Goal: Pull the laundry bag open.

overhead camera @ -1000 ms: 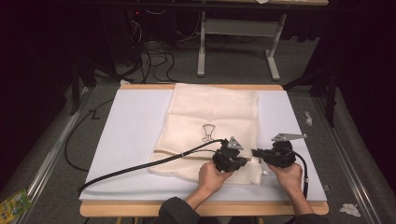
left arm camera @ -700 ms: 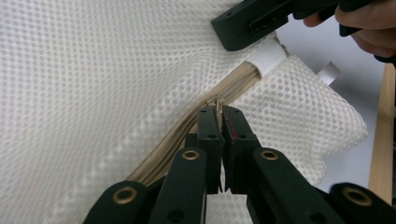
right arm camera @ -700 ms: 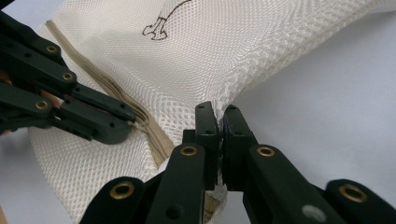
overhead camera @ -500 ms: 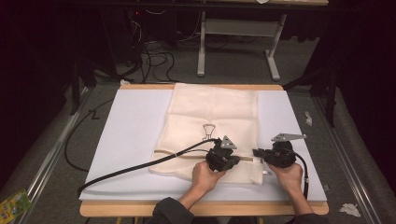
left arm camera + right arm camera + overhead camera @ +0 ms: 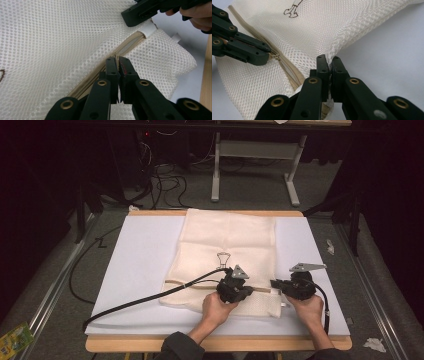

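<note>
A cream mesh bag [image 5: 230,240] lies flat on the white board [image 5: 140,265], with a tan zipper [image 5: 130,47] across its near end. My left gripper [image 5: 246,291] is shut on the zipper pull [image 5: 276,57], its closed jaws [image 5: 117,60] resting on the zipper line. In the right gripper view the left gripper [image 5: 268,53] reaches in from the left. My right gripper [image 5: 275,285] is shut on the bag's mesh edge [image 5: 328,58] at the zipper's end. The left gripper view shows the right gripper [image 5: 140,17] beside a white tab [image 5: 147,28].
A small line drawing [image 5: 223,257] marks the bag's middle. The left gripper's black cable [image 5: 145,297] trails left over the board. The wooden table edge [image 5: 215,344] runs along the front. A white table frame [image 5: 255,150] and floor cables stand beyond the far edge.
My left gripper has slid leftward along the zipper line, away from the right gripper. The right gripper has stayed in place on the bag's edge.
</note>
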